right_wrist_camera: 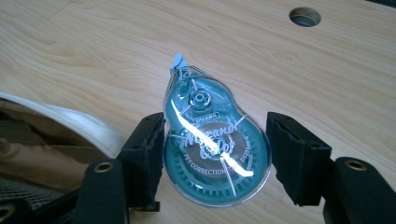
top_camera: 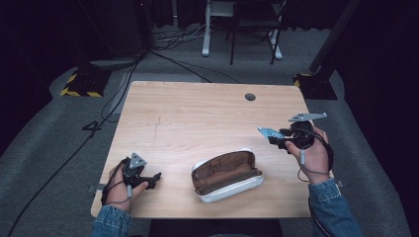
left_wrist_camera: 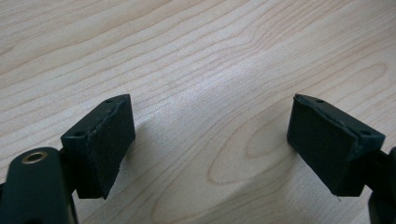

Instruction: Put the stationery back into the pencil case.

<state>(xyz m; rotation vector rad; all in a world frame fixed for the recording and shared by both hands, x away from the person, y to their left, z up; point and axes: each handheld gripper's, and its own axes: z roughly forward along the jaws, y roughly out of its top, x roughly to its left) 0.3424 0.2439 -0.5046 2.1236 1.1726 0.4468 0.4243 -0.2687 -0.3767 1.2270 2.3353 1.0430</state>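
The right gripper [right_wrist_camera: 212, 154] pinches a tape roller [right_wrist_camera: 212, 149] by its wide round body, one pad on each flank, the narrow tip pointing away from the hand. In the high view the same gripper [top_camera: 276, 136] holds the roller [top_camera: 271, 132] in the air near the table's right edge, beyond and to the right of the open case [top_camera: 227, 176]. The step in hand appears to be carrying the roller to the case. Recommended: keep the roller level, bring it over the brown lining, and lower it lengthwise so that the tip clears the white rim before release. The grip sits on smooth clear plastic, so a slip or twist is possible if the hand swings fast. The left gripper [top_camera: 154, 177] rests low at the front left corner, jaws spread with only bare wood between them [left_wrist_camera: 210, 140]; it stands well apart from the case, free to steady it if needed. The table [top_camera: 197, 113] is otherwise bare; its cable hole [top_camera: 250, 97] lies near the far edge, off the path.
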